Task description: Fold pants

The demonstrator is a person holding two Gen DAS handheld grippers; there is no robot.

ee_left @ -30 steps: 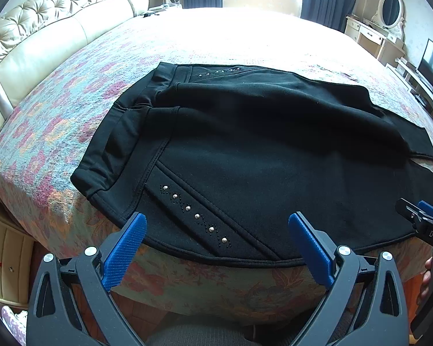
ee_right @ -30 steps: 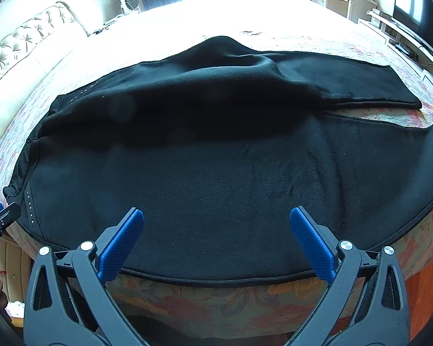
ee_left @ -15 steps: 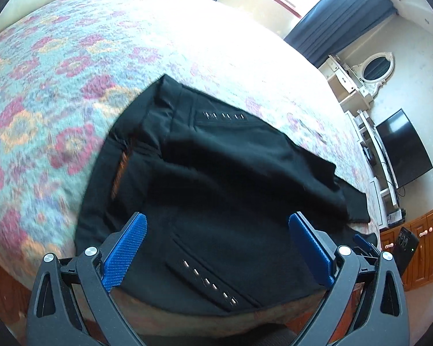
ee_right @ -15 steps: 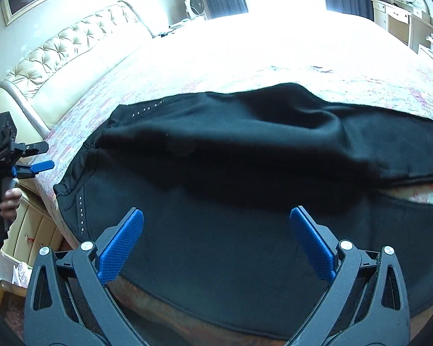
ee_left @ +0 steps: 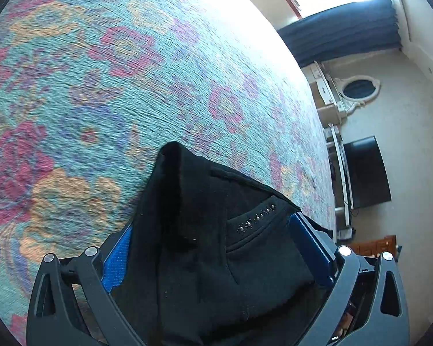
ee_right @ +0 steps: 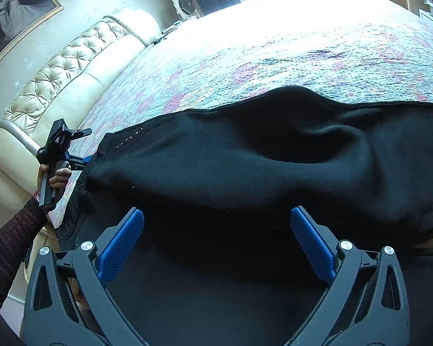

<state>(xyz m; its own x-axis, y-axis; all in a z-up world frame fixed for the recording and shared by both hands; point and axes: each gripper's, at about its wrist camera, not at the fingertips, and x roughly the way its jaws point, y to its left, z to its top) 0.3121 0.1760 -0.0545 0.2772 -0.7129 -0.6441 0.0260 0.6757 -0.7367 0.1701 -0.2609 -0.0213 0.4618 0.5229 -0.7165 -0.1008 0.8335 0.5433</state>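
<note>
Black pants (ee_right: 274, 173) with silver studs lie spread across the floral bedspread (ee_right: 303, 46), one leg folded over the other. In the left wrist view the waistband corner of the pants (ee_left: 216, 245) lies between the wide-apart blue fingers of my left gripper (ee_left: 213, 242); the jaws stand open around the cloth. The left gripper also shows in the right wrist view (ee_right: 63, 150), at the waist end. My right gripper (ee_right: 216, 236) is open, low over the middle of the pants, with cloth under its fingers.
A cream tufted headboard (ee_right: 57, 80) runs along the left. A framed picture (ee_right: 14, 14) hangs above it. A television (ee_left: 363, 170) and a dressing table with an oval mirror (ee_left: 358, 89) stand past the bed's far side.
My left gripper has moved in low to the waistband corner, which now lies between its fingers. My right gripper has dropped closer to the pants. Both stayed open.
</note>
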